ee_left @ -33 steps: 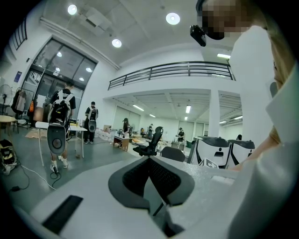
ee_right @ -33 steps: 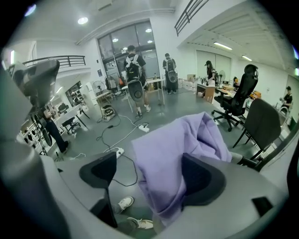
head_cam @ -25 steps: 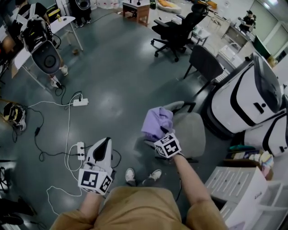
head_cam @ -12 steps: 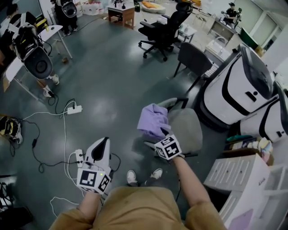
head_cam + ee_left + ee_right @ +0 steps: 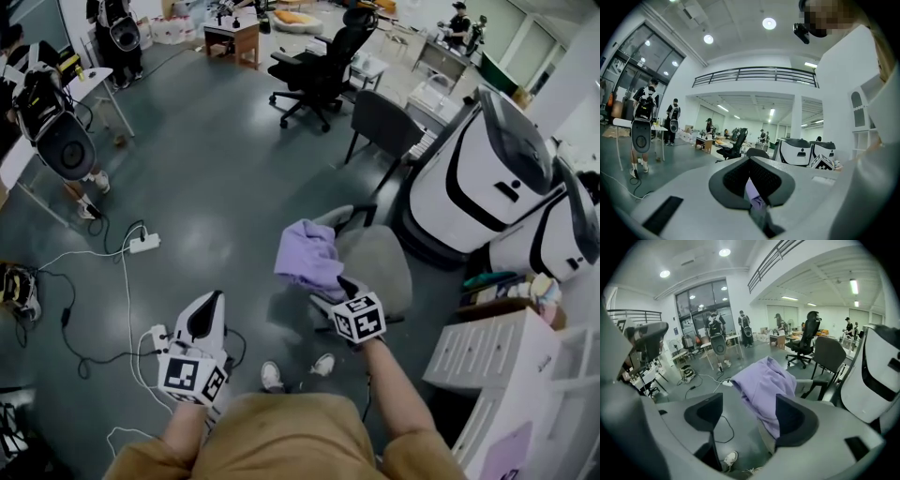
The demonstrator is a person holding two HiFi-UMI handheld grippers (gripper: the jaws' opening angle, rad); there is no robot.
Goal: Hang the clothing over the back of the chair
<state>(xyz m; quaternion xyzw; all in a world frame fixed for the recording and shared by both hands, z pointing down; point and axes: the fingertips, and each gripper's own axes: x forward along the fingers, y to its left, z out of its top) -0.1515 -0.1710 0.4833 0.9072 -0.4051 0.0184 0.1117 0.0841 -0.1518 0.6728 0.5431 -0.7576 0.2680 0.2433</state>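
Clothing (image 5: pixel 307 261) first: it's a purple top, bunched up and draped over the backrest of the gray chair (image 5: pixel 382 270), with a fold hanging down the back side toward the person. So the clothing is on the chair back, nobody's holding it.

Right gripper (image 5: pixel 339 292) is just beside the lower edge of the fabric, tilted downward. In the right gripper view its fingers (image 5: pixel 794 420) stand fairly wide. They've just been closing in a bit, but nothing is pinched between them. The purple cloth shows through the gap, past the tips, and one finger overlaps the hem. I honestly can't tell if it touches.

Left gripper (image 5: pixel 212 300) is off to the left, well apart from the chair, over the floor (image 5: pixel 216 178) near a white power strip (image 5: pixel 160 334). Its fingers (image 5: pixel 736 180) are pressed together. There's a thin pale sliver in the seam, too small to make out.

The person's shoes (image 5: pixel 272 376) sit by the chair base, and white drawers (image 5: pixel 483 361) stand off to the right.
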